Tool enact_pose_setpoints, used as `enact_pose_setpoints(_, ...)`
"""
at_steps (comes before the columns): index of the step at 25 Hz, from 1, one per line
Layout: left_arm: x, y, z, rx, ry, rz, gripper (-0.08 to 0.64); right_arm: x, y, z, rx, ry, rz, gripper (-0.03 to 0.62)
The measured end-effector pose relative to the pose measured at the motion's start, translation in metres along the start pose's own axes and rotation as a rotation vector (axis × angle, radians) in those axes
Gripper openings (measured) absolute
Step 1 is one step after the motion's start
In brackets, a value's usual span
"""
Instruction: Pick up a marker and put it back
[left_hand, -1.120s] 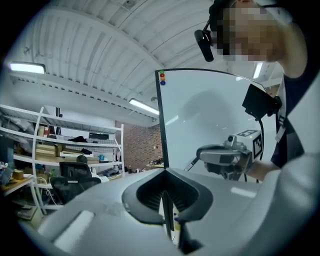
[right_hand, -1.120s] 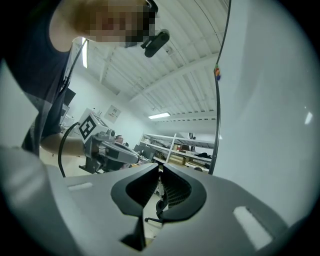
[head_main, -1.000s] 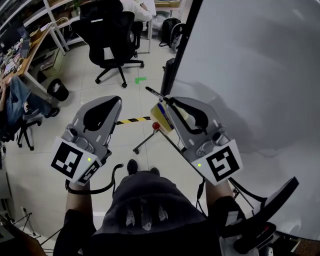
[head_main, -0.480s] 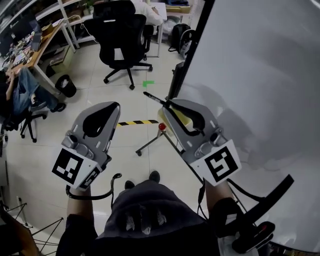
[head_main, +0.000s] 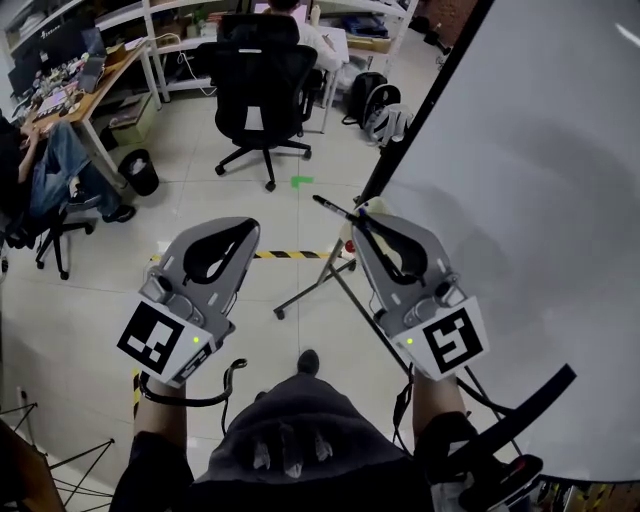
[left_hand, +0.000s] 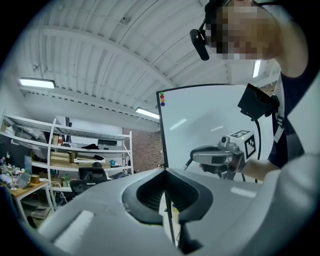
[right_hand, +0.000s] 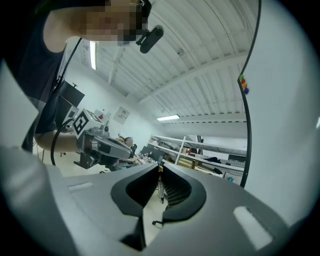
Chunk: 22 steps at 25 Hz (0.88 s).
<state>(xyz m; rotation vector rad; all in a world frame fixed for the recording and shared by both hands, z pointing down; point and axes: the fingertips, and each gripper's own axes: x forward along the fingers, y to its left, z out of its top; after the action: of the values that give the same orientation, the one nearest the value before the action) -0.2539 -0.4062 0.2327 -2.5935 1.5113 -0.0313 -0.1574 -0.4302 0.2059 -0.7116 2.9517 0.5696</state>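
Note:
A thin black marker (head_main: 331, 207) sticks out forward from the tip of my right gripper (head_main: 357, 218), whose jaws are shut on it. The right gripper view shows the marker (right_hand: 160, 186) as a dark sliver in the narrow slit between the jaws. This gripper hangs in the air just left of the whiteboard (head_main: 540, 200), close to its black edge. My left gripper (head_main: 244, 227) floats level with it further left, jaws shut and nothing in them. In the left gripper view its tips (left_hand: 165, 171) meet, with the right gripper (left_hand: 220, 156) beyond.
The whiteboard's stand leg (head_main: 310, 290) crosses the tiled floor below the grippers. Yellow-black tape (head_main: 290, 254) and a green tape patch (head_main: 300, 181) mark the floor. A black office chair (head_main: 260, 90), a bin (head_main: 140, 170) and a seated person (head_main: 50, 170) are further back.
The head view has tilted up and shows more of the room. Both grippers have drifted slightly right with it. The marker has stayed in the right gripper's jaws.

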Motion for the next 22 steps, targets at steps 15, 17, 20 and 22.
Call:
enact_pose_setpoints(15, -0.108, -0.063, 0.010, -0.075, -0.038, -0.105, 0.006, -0.078, 0.108, 0.060, -0.050, 0.084, -0.119, 0.028)
enact_pose_setpoints(17, -0.113, -0.074, 0.011, -0.074, -0.034, -0.105, 0.006, -0.090, 0.113, 0.066, -0.055, 0.080, -0.118, 0.028)
enact_pose_setpoints(20, -0.123, -0.098, 0.014, -0.080, -0.024, -0.102, 0.006, -0.115, 0.123, 0.073, -0.043, 0.069, -0.118, 0.028)
enact_pose_setpoints(22, -0.127, -0.119, 0.018, -0.083, -0.022, -0.103, 0.006, -0.137, 0.130, 0.076, -0.033, 0.060, -0.117, 0.028)
